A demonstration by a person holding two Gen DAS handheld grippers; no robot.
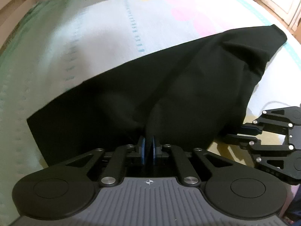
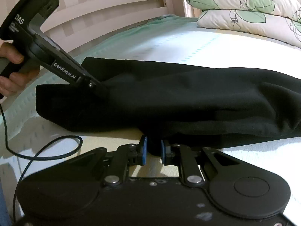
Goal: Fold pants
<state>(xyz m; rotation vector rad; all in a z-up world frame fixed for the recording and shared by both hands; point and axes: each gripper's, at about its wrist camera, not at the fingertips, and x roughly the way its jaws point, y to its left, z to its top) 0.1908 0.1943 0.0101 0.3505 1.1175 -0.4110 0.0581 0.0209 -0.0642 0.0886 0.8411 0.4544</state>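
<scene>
Black pants (image 1: pixel 169 84) lie bunched across the pale bed sheet (image 1: pixel 94 37). In the left wrist view my left gripper (image 1: pixel 148 148) is shut, its blue pads pinching a thin raised fold of the pants at their near edge. My right gripper (image 1: pixel 242 132) comes in from the right, fingers at the pants' right edge. In the right wrist view the pants (image 2: pixel 188 98) stretch across the middle. My right gripper (image 2: pixel 153 150) has its blue pads closed on a lump of the near hem. The left gripper (image 2: pixel 100 89) slants down from the upper left, tips buried in the fabric.
Two leaf-print pillows (image 2: pixel 244 9) are stacked at the head of the bed. A pale wooden bed frame (image 2: pixel 112 5) runs along the far side. A black cable (image 2: pixel 47 150) loops on the sheet near my right gripper. A person's hand (image 2: pixel 11 71) holds the left gripper's handle.
</scene>
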